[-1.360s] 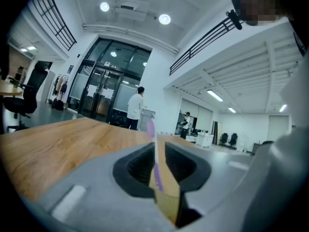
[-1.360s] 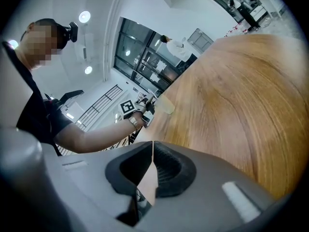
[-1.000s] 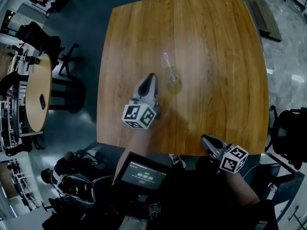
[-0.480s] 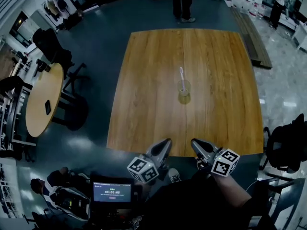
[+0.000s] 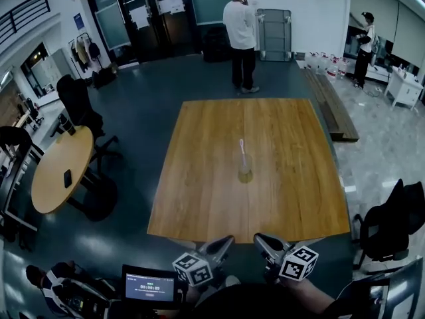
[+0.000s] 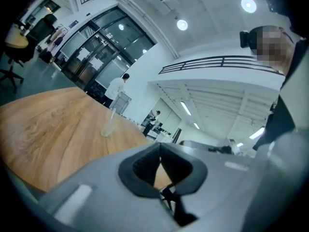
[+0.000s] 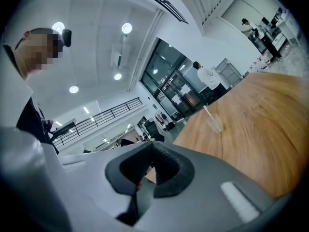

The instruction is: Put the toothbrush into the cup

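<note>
A clear cup [image 5: 245, 172] stands upright near the middle of the wooden table [image 5: 199, 205], with a toothbrush [image 5: 242, 149] leaning inside it, head up. Both grippers hang side by side in front of the table's near edge, far from the cup. My left gripper [image 5: 226, 242] is shut with nothing in it, and so is my right gripper [image 5: 259, 239]. The left gripper view shows the cup [image 6: 106, 130] and toothbrush [image 6: 112, 115] well ahead on the table, beyond the closed jaws. In the right gripper view the cup [image 7: 215, 125] is likewise distant.
A round side table [image 5: 58, 171] with chairs stands at the left. A black chair [image 5: 392, 226] is at the right. One person [image 5: 240, 35] stands beyond the table, another [image 5: 364, 45] at the back right. A small screen [image 5: 150, 288] sits near my body.
My left gripper has drawn back from beside the cup to the table's near edge. The right gripper has risen beside it. The head view has tilted up and shows more of the room.
</note>
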The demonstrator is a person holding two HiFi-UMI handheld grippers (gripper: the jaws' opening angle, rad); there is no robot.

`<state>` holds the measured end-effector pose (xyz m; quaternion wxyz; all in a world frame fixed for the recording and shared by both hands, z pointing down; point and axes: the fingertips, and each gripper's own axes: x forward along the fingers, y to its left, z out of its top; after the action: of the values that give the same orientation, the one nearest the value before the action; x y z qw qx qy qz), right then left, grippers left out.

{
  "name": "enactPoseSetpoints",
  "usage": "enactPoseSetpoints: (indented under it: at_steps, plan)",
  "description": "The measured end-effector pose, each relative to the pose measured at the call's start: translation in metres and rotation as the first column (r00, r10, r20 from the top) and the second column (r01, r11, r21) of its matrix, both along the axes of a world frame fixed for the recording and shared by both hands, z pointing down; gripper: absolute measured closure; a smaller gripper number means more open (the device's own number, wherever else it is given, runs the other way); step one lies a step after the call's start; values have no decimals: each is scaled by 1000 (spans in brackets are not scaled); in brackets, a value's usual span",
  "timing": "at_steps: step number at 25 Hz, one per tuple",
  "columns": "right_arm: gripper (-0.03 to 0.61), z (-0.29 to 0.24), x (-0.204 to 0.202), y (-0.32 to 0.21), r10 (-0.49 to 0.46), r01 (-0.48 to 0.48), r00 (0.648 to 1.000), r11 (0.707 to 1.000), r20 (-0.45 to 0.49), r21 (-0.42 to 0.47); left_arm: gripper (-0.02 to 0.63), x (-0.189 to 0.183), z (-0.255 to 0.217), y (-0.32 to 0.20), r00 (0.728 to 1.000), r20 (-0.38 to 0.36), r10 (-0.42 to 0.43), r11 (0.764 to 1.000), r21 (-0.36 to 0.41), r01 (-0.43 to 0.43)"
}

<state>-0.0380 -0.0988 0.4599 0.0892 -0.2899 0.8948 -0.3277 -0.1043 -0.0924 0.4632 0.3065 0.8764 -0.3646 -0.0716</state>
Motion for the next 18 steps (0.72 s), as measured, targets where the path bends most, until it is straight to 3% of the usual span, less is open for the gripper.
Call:
enactPoseSetpoints:
  at_steps: [9,18]
  plan:
    - [572,-19,51,52,-27,27,1000,999,-5,41,614,75,-5,60,999,-14,33,999,-12,-33]
    - [572,-7,108,126,-36,36,999,999,29,-1,614,130,-1,128,1000,23,-1,1000,-22,2]
